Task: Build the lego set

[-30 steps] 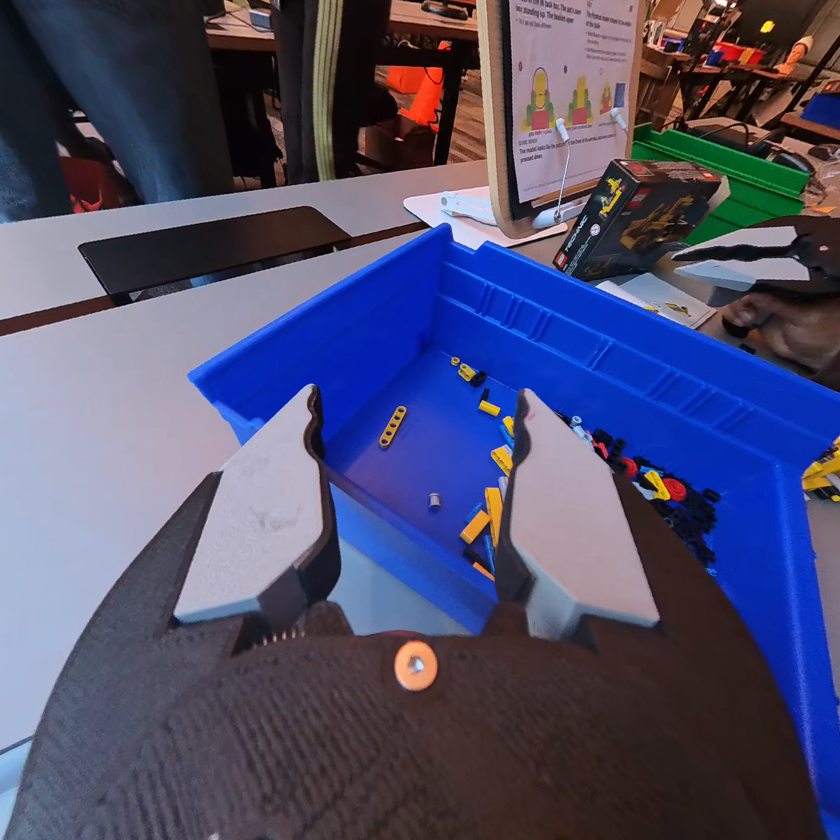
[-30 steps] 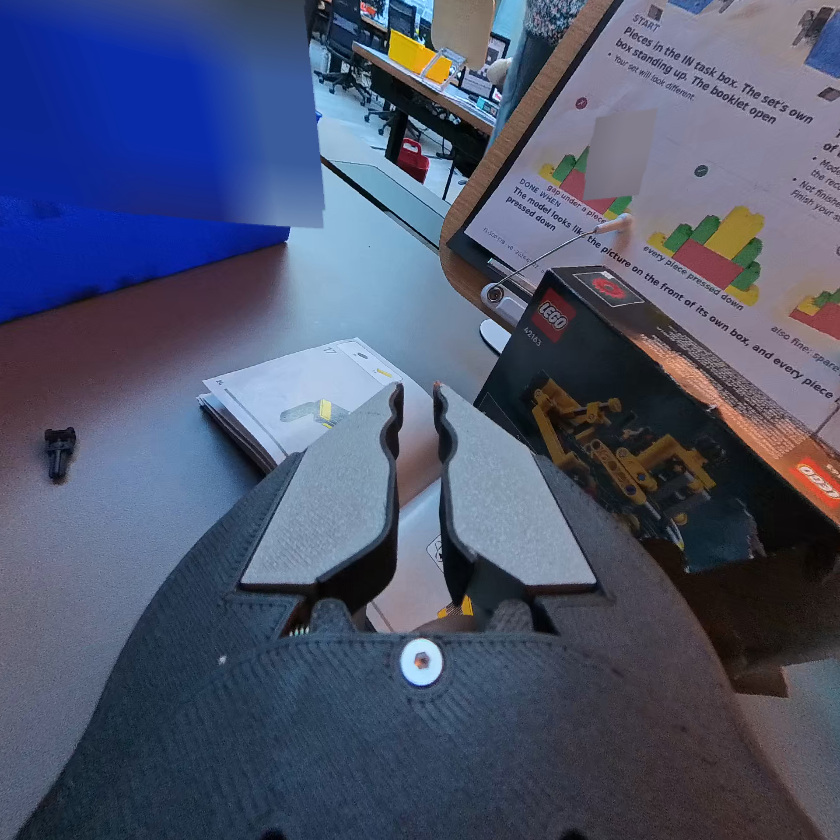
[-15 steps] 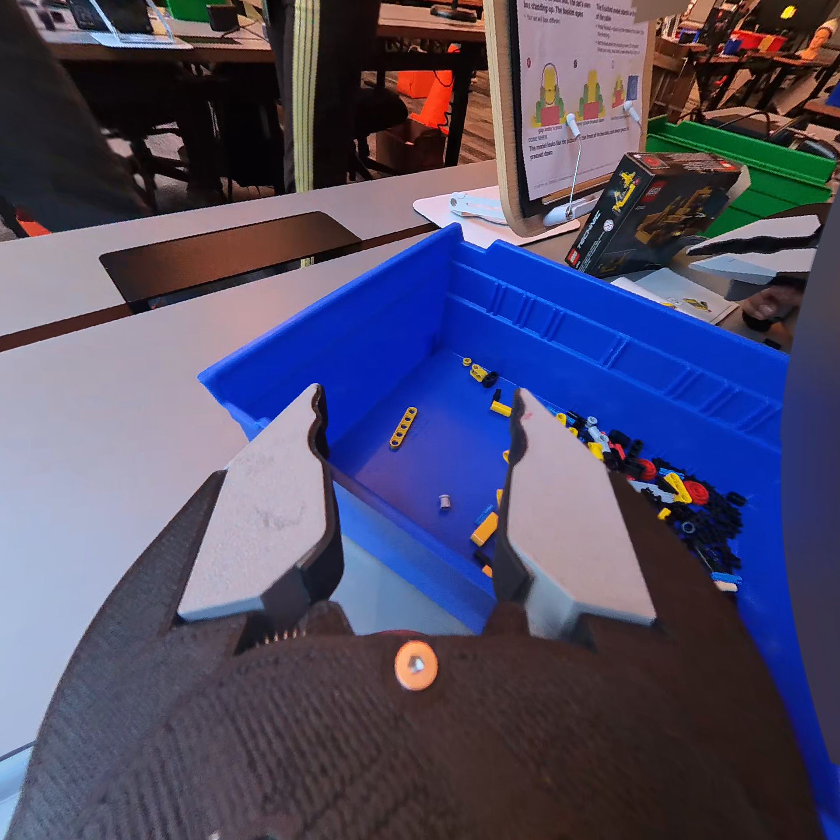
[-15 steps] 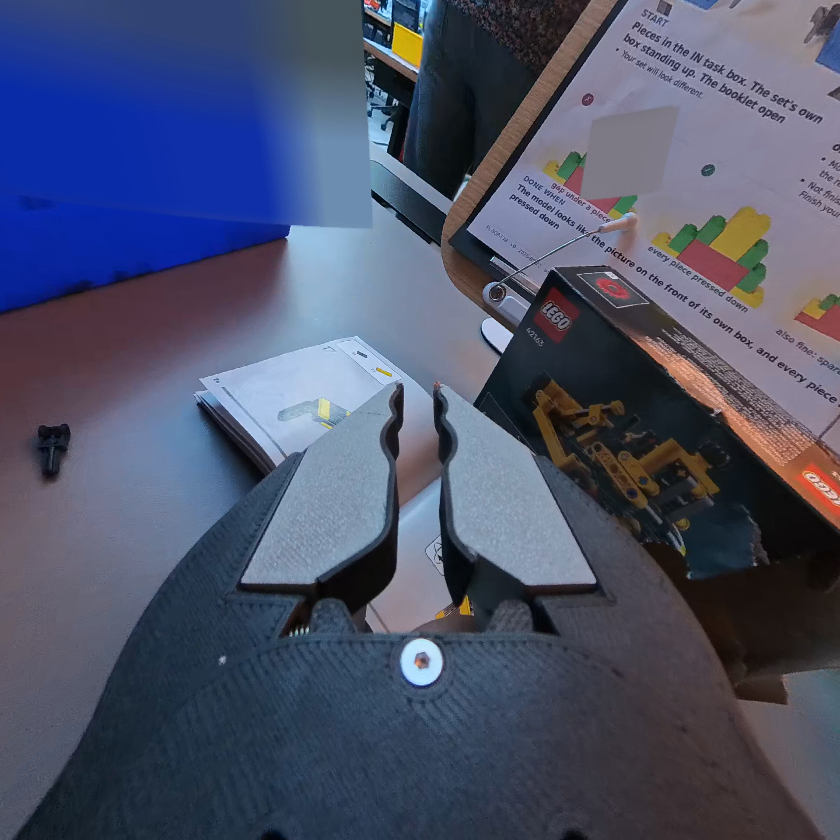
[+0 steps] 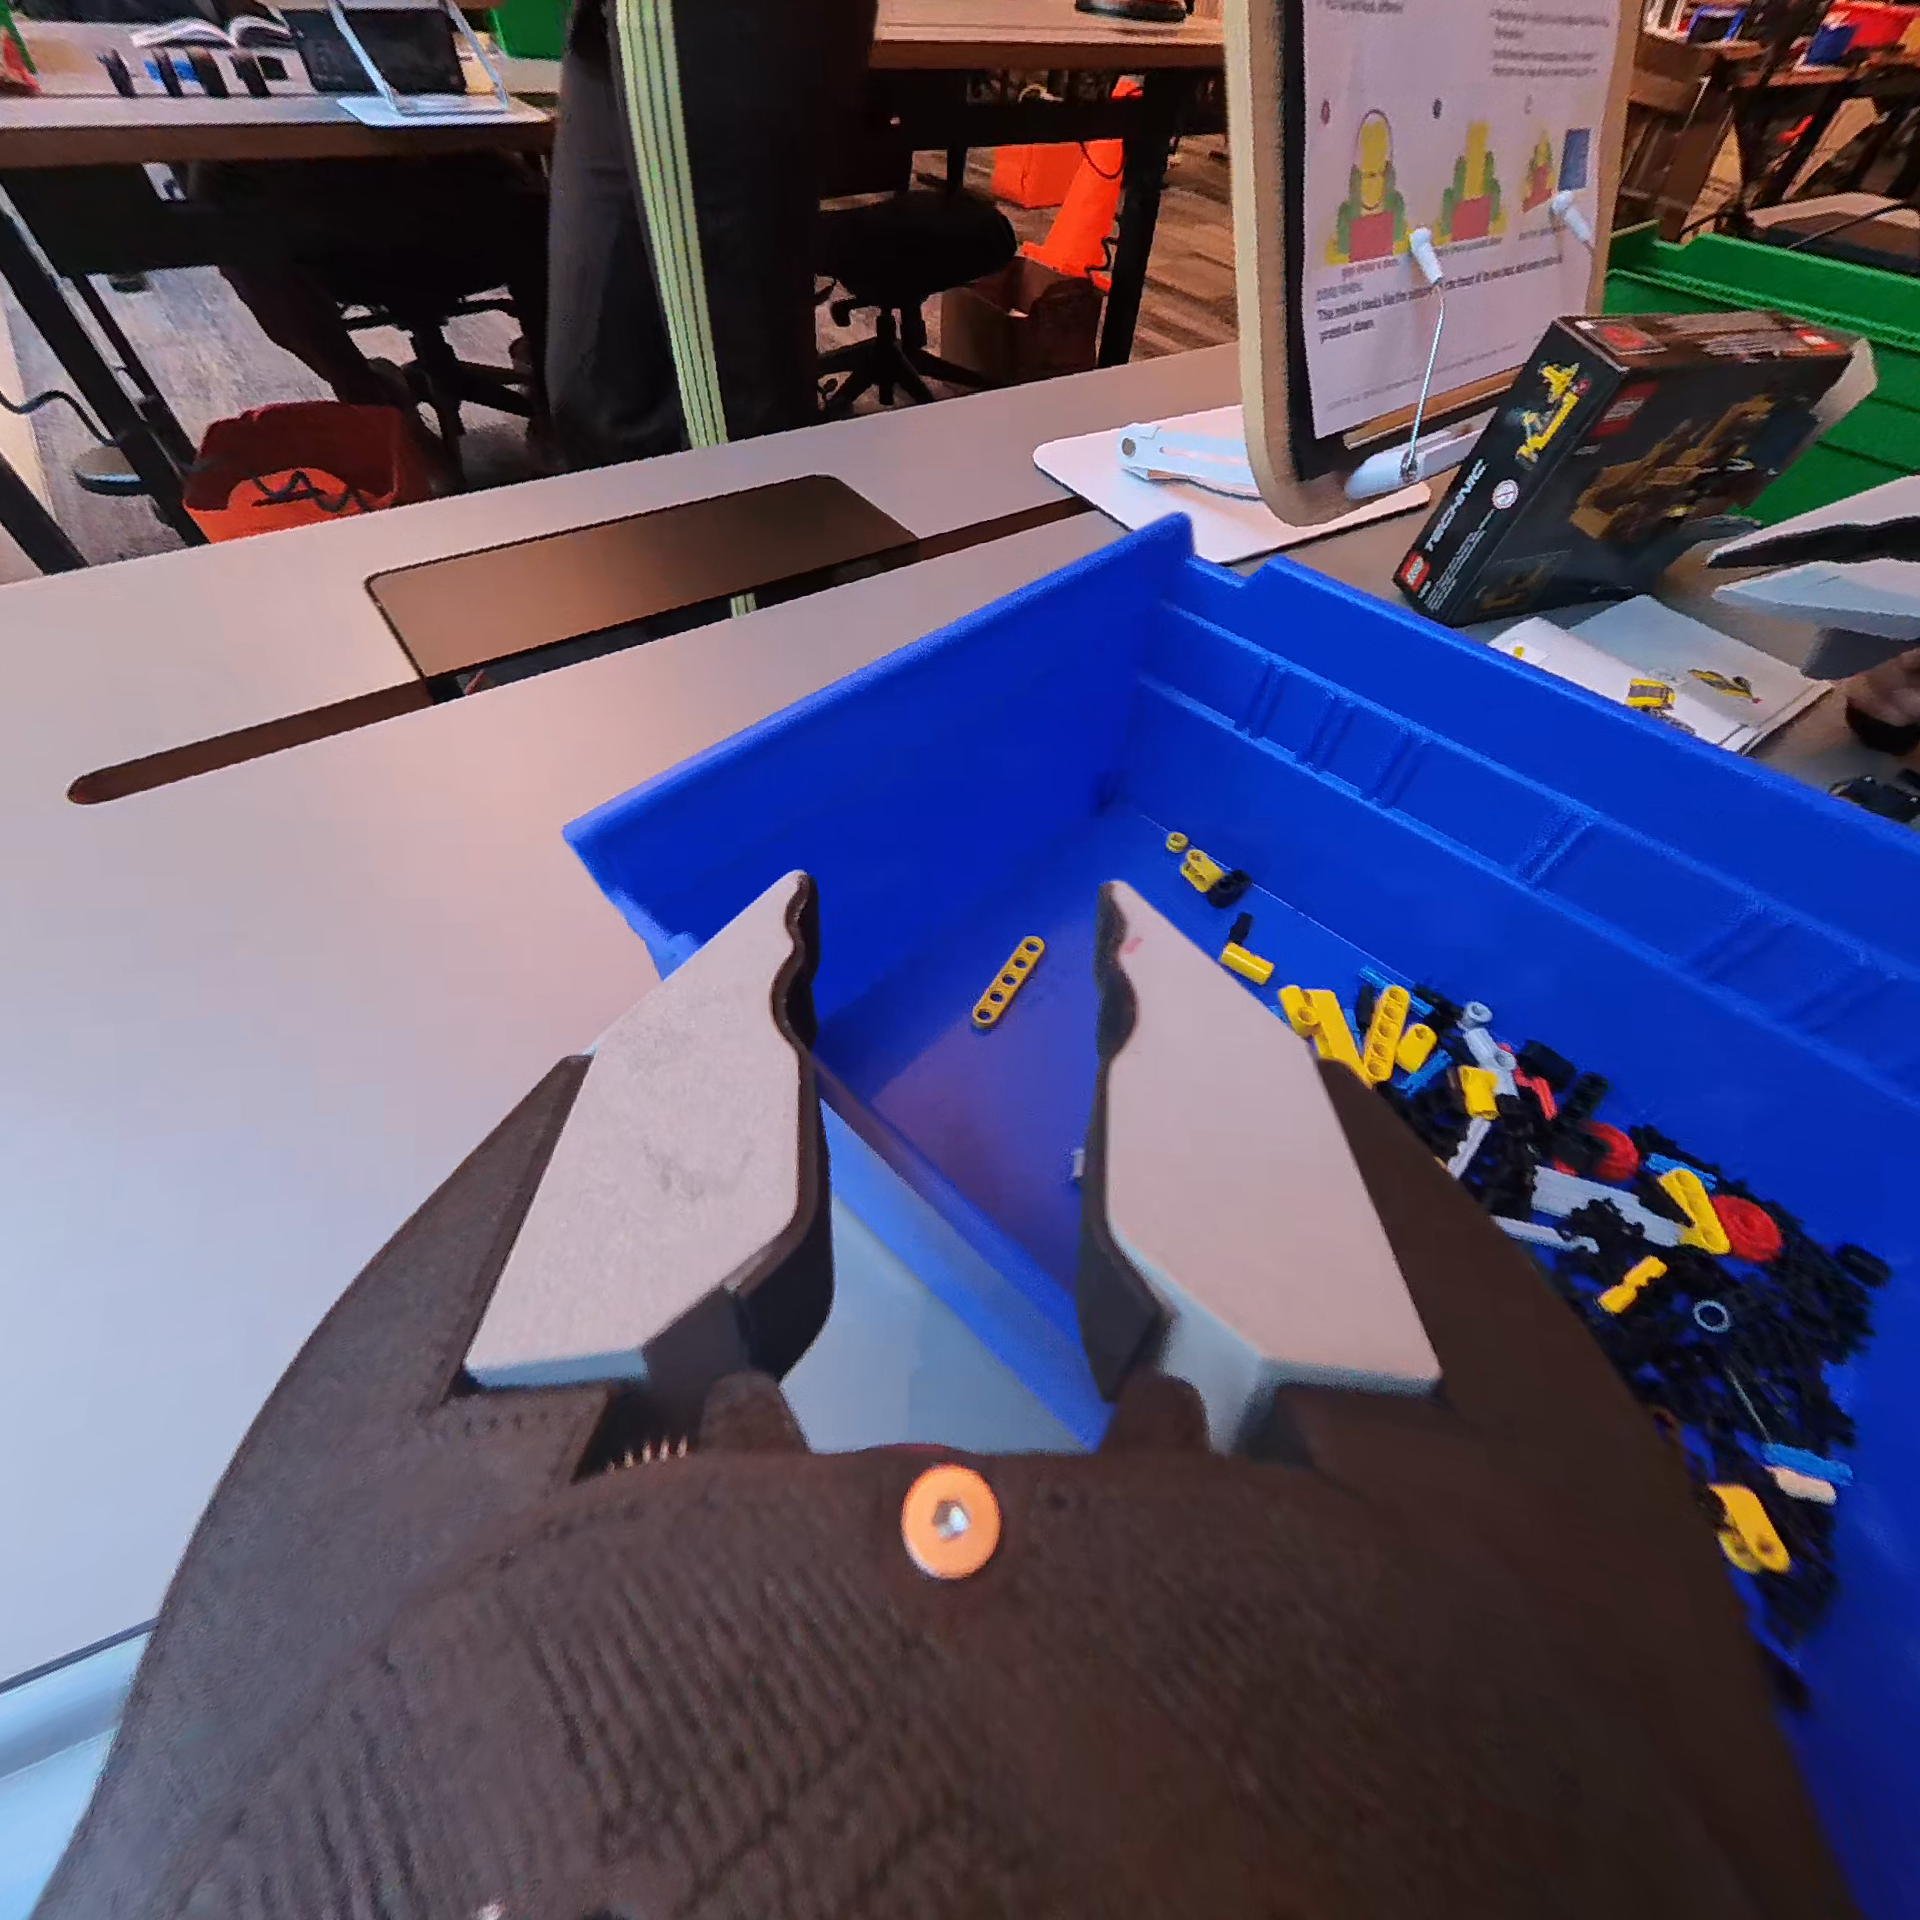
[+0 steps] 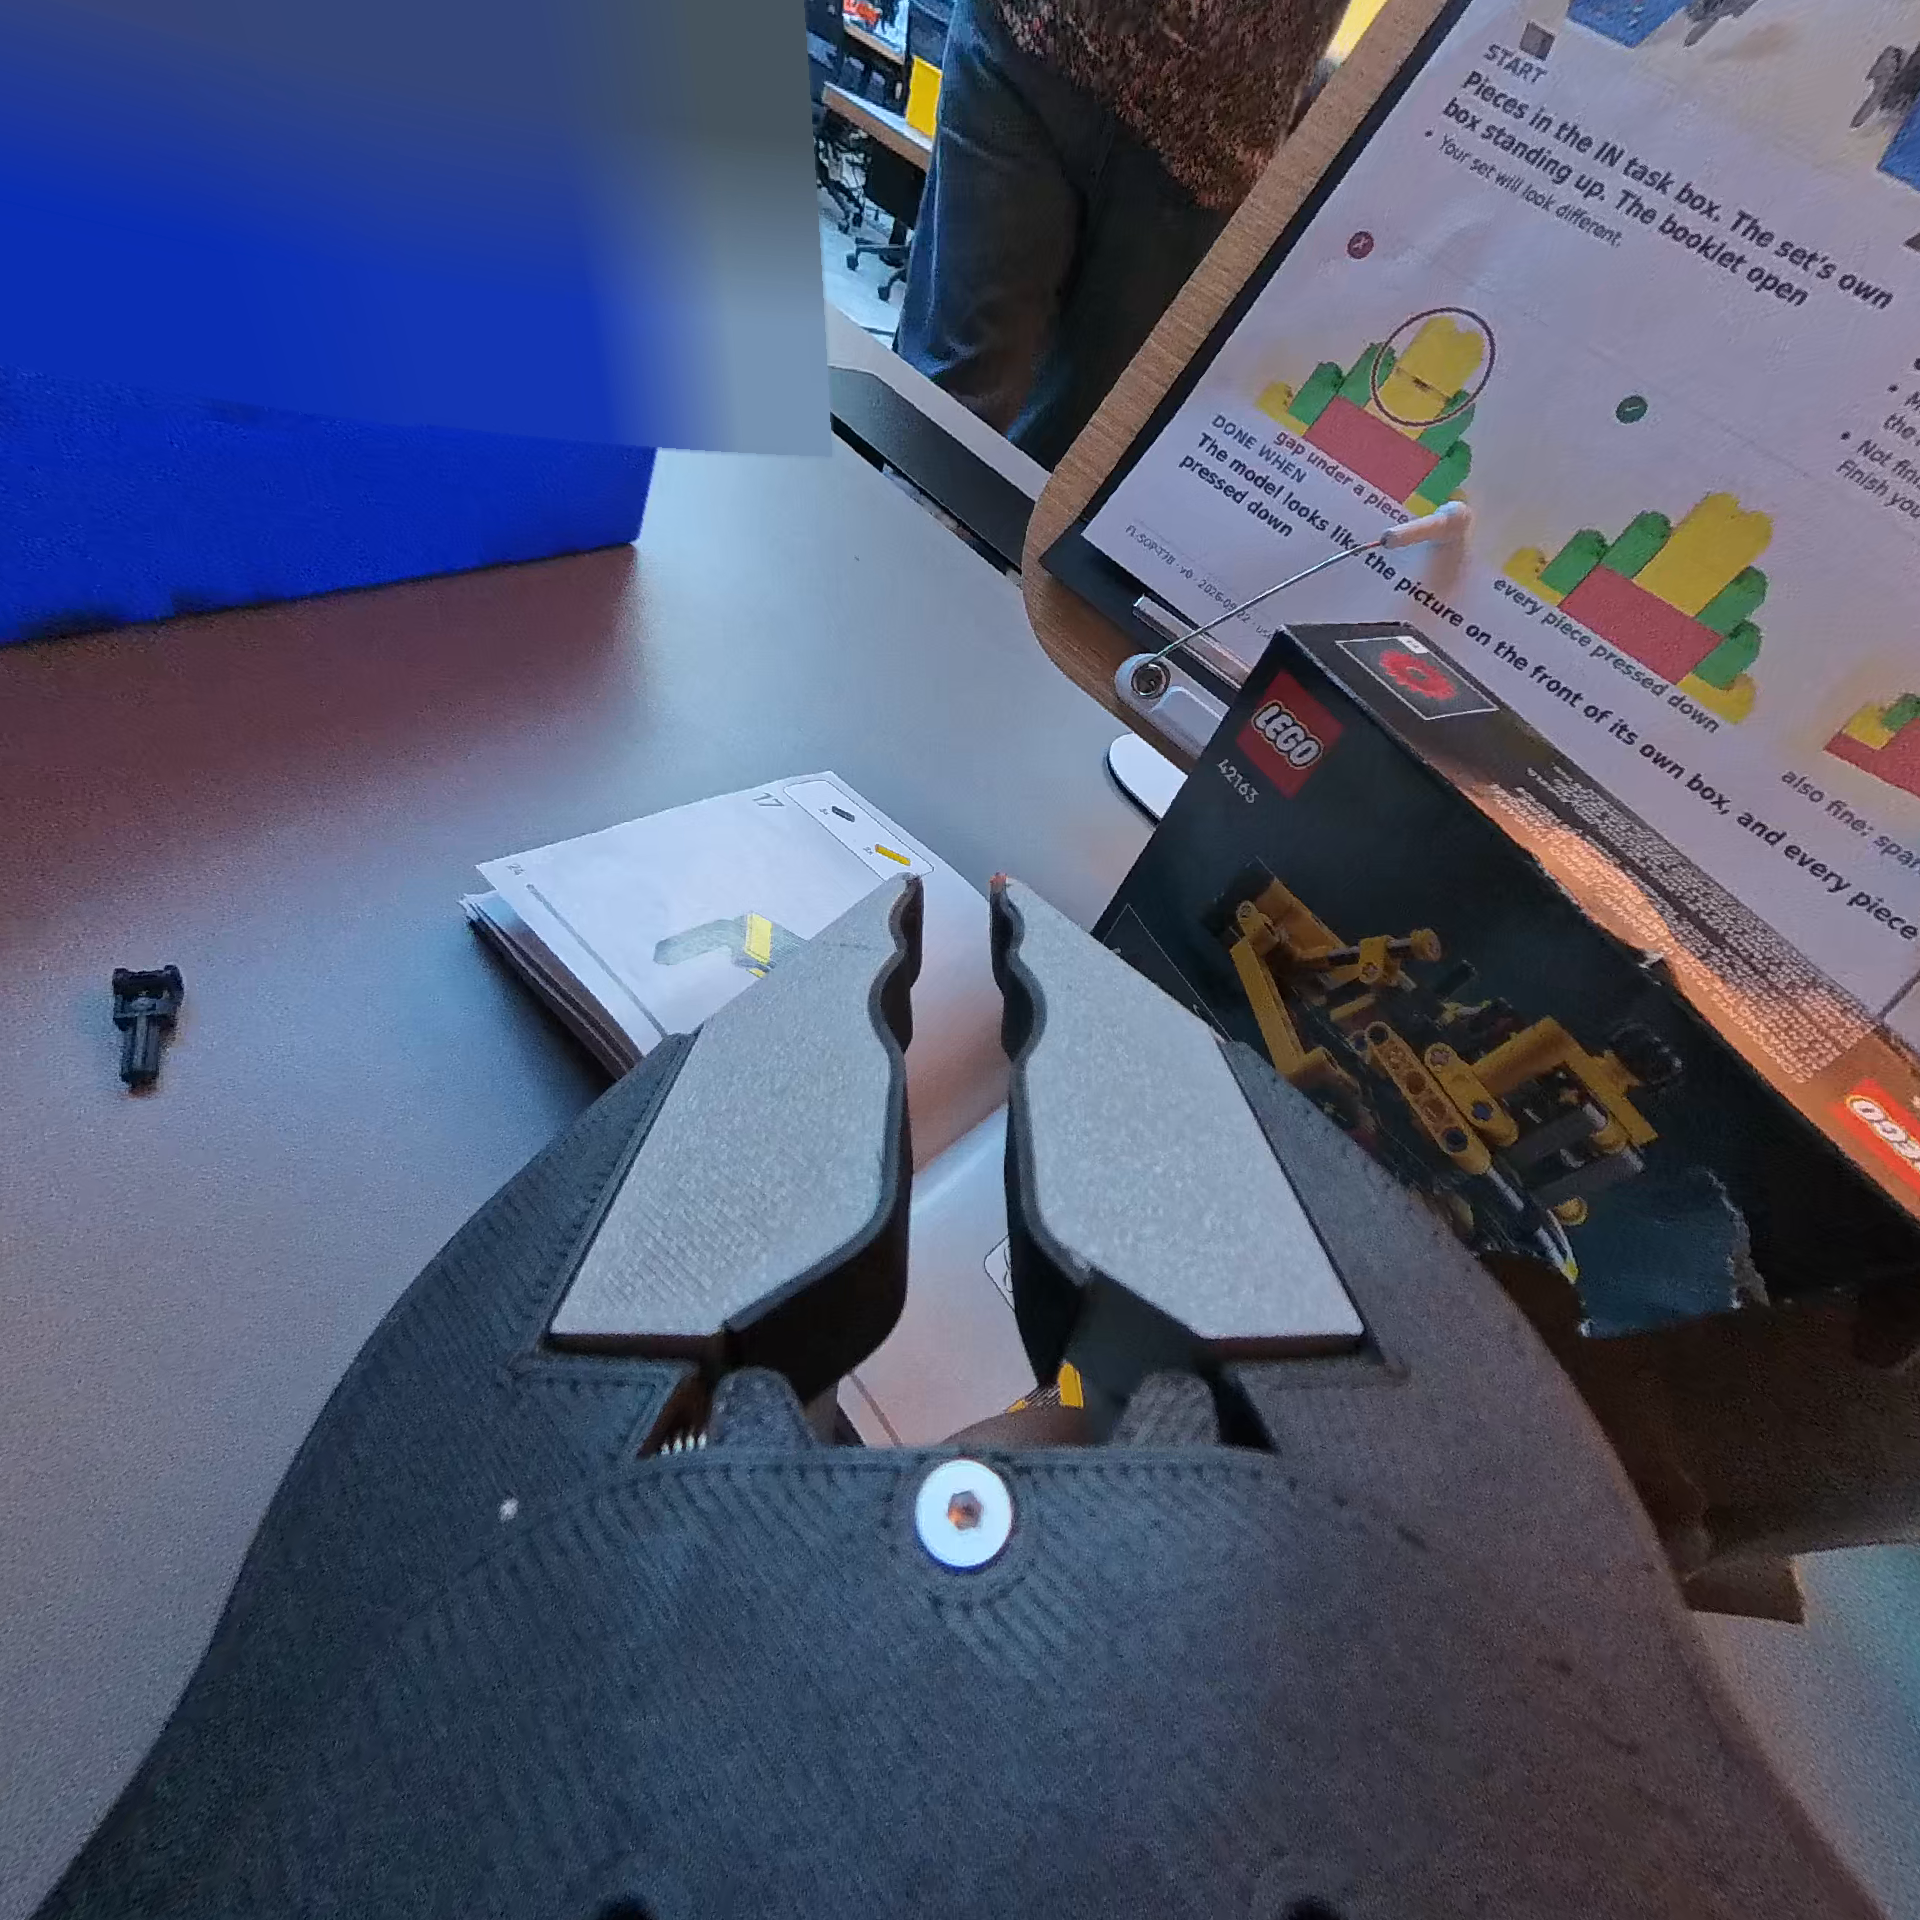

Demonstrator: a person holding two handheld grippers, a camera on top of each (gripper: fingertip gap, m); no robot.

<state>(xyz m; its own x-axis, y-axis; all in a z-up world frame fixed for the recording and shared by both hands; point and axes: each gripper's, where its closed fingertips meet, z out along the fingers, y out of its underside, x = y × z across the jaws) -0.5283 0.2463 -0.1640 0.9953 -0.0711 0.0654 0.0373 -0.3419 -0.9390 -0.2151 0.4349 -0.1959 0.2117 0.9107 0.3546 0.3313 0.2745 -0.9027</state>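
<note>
The left tool [image 5: 951, 904] hovers over the near-left corner of the blue bin [image 5: 904, 748] with its jaws spread wide and nothing between them. The lego pieces lie on the bin floor. A yellow holed beam [image 5: 1008, 981] rests alone almost straight ahead of the tool's gap, at about 12 o'clock, with its long axis running from 7 to 1 o'clock in the left wrist view. The main pile of pieces [image 5: 1621, 1226], black, yellow, red and grey, spreads out toward 3 o'clock, partly hidden behind the tool's right finger.

The right tool [image 6: 954, 881] is outside the bin, over the open instruction booklet [image 6: 665, 914] on the desk [image 6: 312, 790]. Its jaws stand narrow, with only a slim gap at the tips and nothing gripped there. The set's box [image 6: 1455, 966] stands at 2 o'clock from it, leaning against a board with a printed sheet [image 6: 1621, 343]. One small black pin [image 6: 145, 1020] lies loose on the desk at 9 o'clock, well apart from the right tool.

The left tool is judged the nearer to the pieces. The beam lies roughly along the tool's forward line, so a reach down and forward should bring the fingers to close across its narrow width.
</note>
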